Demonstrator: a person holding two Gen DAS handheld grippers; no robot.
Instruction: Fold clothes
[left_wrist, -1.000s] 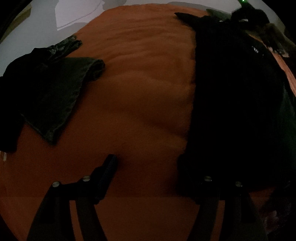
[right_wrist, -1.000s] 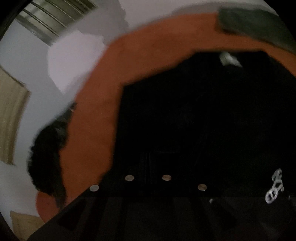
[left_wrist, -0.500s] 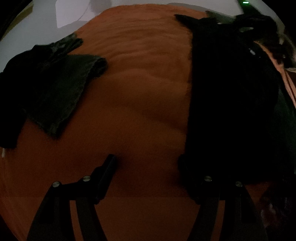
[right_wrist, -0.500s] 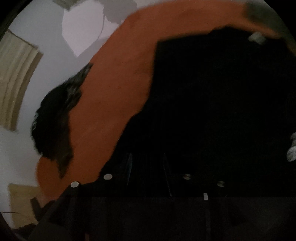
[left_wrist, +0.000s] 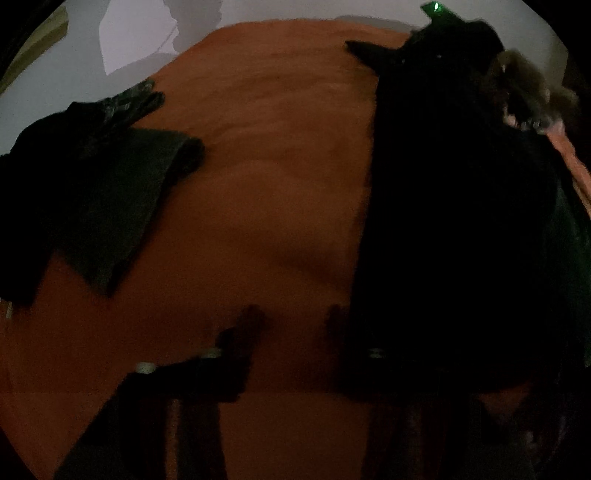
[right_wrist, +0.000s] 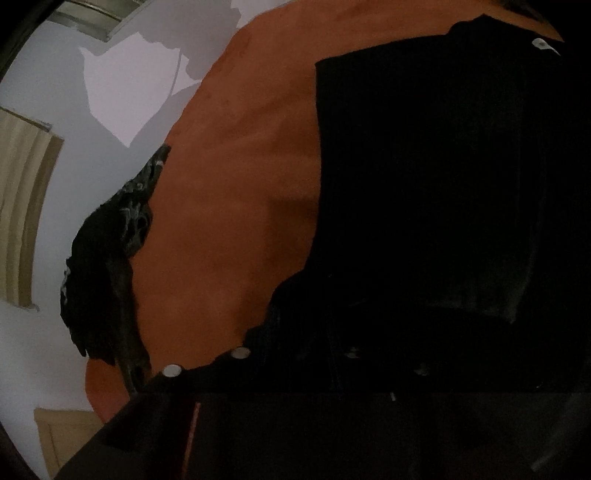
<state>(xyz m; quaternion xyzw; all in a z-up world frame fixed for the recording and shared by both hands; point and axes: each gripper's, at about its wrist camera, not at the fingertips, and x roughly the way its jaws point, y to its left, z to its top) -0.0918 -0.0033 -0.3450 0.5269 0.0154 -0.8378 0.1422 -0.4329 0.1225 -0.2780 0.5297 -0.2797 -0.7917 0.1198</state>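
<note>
Left gripper (left_wrist: 295, 321) narrowing beside black garment (left_wrist: 454, 206) edge.
Fingers now closer, not yet clamped, nothing held; right gripper (right_wrist: 332, 354) state unreadable, lost in dark cloth.

- Left gripper (left_wrist: 295, 325): jaws stand narrower than a second ago, right finger at the black garment (left_wrist: 454, 221) edge.
- Right wrist view: garment (right_wrist: 443, 184) edge now toward 3 o'clock.
</note>
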